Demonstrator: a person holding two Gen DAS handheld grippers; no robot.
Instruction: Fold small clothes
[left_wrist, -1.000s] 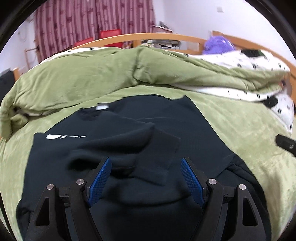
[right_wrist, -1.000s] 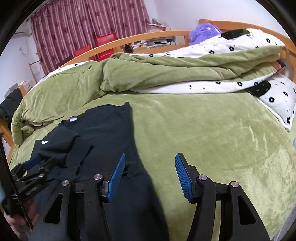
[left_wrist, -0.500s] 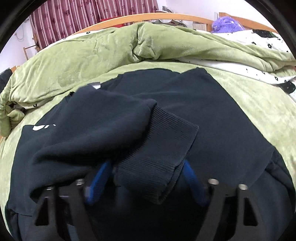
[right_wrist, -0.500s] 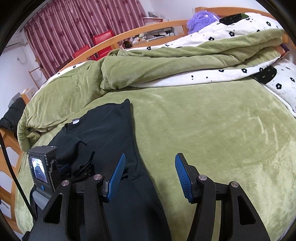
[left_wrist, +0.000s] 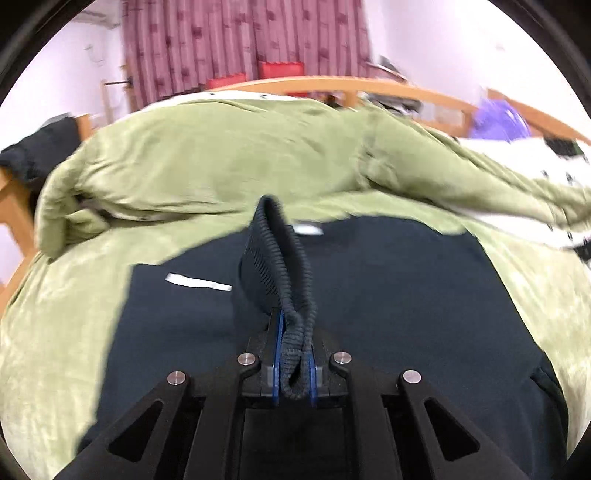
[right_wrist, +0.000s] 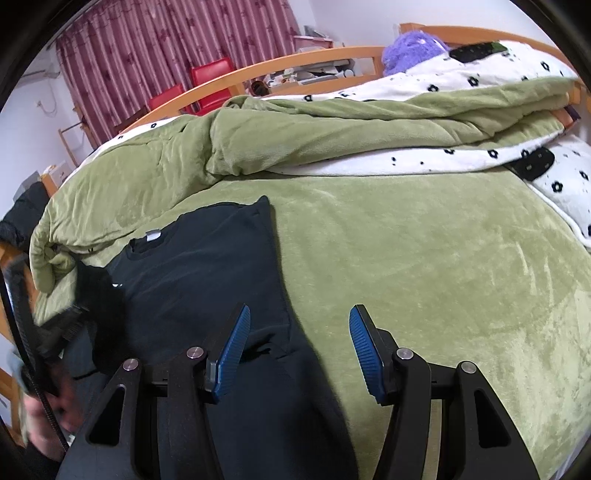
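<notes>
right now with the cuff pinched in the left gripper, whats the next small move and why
Probably carry the ribbed cuff across the dark sweatshirt body and lay the sleeve flat. The left gripper is shut on the cuff, which stands up off the garment, while the right gripper hangs open over the sweatshirt's edge on the green blanket.

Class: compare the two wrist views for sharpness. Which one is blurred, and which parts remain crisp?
Left wrist view: motion-smeared green quilt and curtains, while the ribbed cuff clamped in the left gripper is crisp. Right wrist view: mostly sharp, apart from the blurred hand at the left edge.
</notes>
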